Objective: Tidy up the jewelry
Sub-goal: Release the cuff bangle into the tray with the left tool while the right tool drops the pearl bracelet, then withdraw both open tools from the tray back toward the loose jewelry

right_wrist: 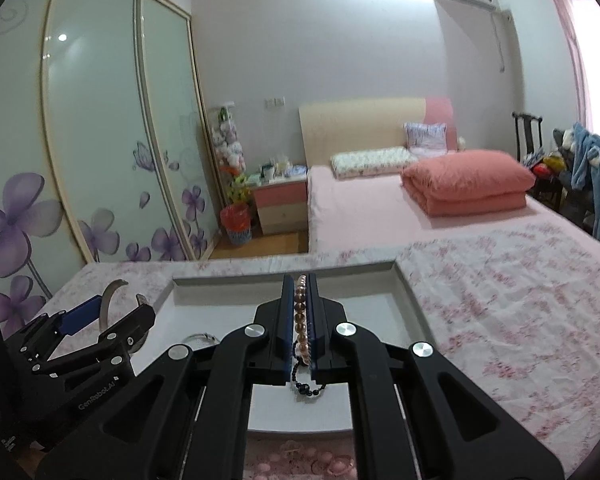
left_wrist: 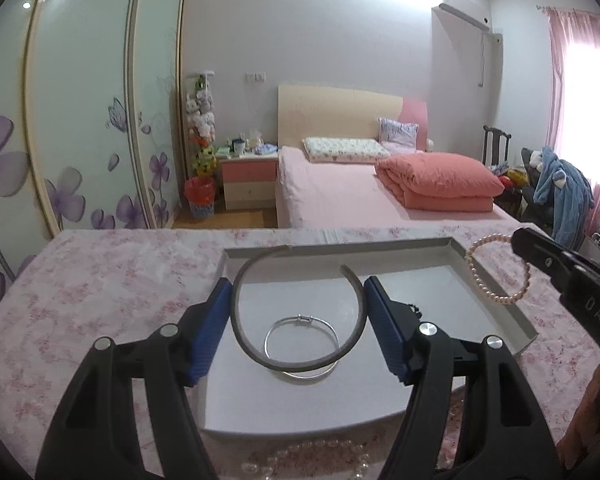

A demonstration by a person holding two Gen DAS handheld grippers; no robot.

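My left gripper (left_wrist: 298, 300) is shut on a grey open hoop bangle (left_wrist: 240, 320), its blue pads touching both sides, held above a shallow grey box (left_wrist: 528, 324). A thin silver bangle (left_wrist: 300, 338) lies in the box below it. My right gripper (right_wrist: 300, 296) is shut on a pink pearl bracelet (right_wrist: 300, 320), held over the box (right_wrist: 404, 292); the bracelet also shows in the left wrist view (left_wrist: 496, 268). A dark bead bracelet (right_wrist: 306, 384) lies in the box beneath the right gripper.
The box sits on a table with a pink floral cloth (left_wrist: 100, 280). A clear bead string (left_wrist: 300, 456) lies on the cloth in front of the box. Behind stand a bed (left_wrist: 340, 192), a wardrobe and a nightstand.
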